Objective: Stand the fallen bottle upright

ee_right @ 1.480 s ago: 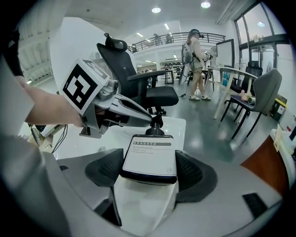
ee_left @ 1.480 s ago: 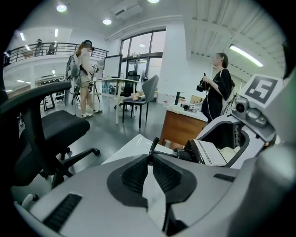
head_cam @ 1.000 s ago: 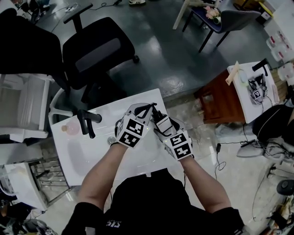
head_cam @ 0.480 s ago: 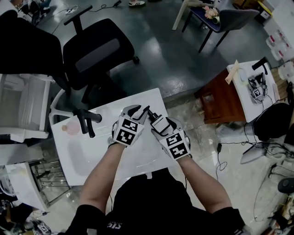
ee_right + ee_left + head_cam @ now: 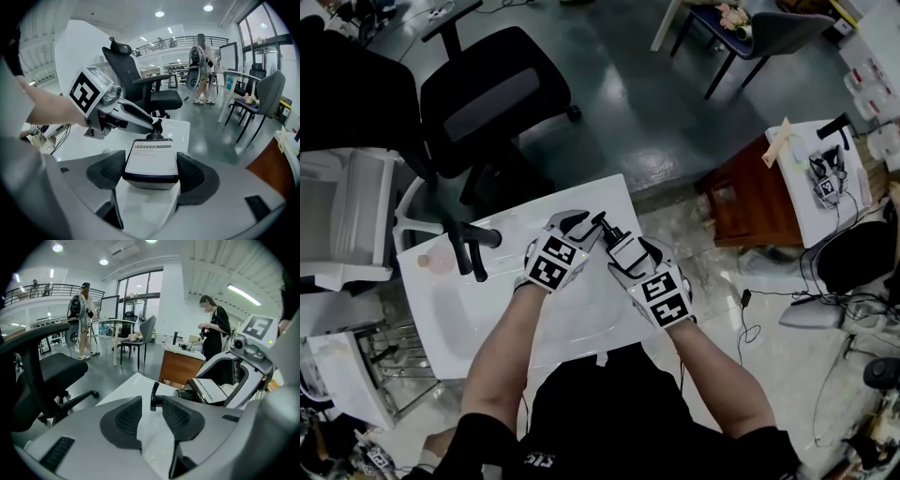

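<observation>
The bottle (image 5: 622,249) is dark, with a white label and a black pump (image 5: 602,225). It lies lengthwise in my right gripper (image 5: 628,259), base towards me and pump pointing away over the white table (image 5: 478,309). In the right gripper view that gripper (image 5: 151,165) is shut on the bottle's body (image 5: 151,157). My left gripper (image 5: 584,223) is at the pump end. Its jaws are opening, and in the left gripper view the pump spout (image 5: 153,397) stands in the gap at the tips of that gripper (image 5: 151,405), with neither pad pressing on it.
A black two-handled object (image 5: 464,246) and a pink round thing (image 5: 441,261) lie at the table's left. A black office chair (image 5: 487,103) stands beyond the far edge, a white chair (image 5: 347,220) to the left and a brown cabinet (image 5: 750,202) to the right. People stand in the background.
The left gripper's jaws, closed at the pump a second ago, have parted, and the gripper has sunk and shifted slightly left. The right gripper and bottle have stayed put.
</observation>
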`<state>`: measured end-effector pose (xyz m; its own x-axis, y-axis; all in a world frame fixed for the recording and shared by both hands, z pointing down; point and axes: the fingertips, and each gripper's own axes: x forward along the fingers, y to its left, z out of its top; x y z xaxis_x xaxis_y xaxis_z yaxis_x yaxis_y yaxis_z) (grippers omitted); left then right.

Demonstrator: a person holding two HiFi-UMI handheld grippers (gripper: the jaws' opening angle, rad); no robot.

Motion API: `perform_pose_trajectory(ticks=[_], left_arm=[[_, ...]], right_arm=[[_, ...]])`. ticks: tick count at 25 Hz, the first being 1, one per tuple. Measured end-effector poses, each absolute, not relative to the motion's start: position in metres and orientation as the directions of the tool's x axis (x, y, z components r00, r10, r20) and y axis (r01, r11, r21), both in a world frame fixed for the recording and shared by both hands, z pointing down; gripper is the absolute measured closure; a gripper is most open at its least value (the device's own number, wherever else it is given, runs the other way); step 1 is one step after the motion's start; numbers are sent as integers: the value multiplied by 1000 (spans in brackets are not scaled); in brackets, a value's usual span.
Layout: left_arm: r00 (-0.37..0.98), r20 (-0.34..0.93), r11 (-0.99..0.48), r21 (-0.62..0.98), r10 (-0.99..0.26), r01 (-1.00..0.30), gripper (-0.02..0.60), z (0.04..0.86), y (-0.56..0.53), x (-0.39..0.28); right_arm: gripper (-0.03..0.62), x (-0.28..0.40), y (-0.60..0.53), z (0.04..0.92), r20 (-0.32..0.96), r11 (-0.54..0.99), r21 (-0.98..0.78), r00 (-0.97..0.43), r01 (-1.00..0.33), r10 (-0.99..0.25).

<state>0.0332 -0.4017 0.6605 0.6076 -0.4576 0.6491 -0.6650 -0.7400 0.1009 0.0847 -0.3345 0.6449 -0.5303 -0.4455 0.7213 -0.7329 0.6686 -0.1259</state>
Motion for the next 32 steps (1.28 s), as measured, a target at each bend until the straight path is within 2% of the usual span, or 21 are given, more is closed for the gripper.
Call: perform_pose_trajectory(ticks=[7,14,21,30,32], left_arm=[[566,716,-809,3,-408,-587,457,678,-396,26],[540,734,-832,-62,-413,-552,508,694,-398,38],[571,686,-823,-73,-451,-563,523,681,-401,41],[598,597,-812,-167,-535,-560,523,621,-402,54],[621,572,-815,-162,-537,-556,541,606,-399,61]], right_arm=[[240,86,-334,646,724,661,-140,-532,-737,-439],[243,86,-334,646,730,676,-137,-535,-724,-426],[241,86,-332,645,726,692,-126,-541,-711,-424],[237,93,-333,650,729,675,-112,-522,-730,-443],[238,95,-333,653,732,663,-125,-520,-738,-440]])
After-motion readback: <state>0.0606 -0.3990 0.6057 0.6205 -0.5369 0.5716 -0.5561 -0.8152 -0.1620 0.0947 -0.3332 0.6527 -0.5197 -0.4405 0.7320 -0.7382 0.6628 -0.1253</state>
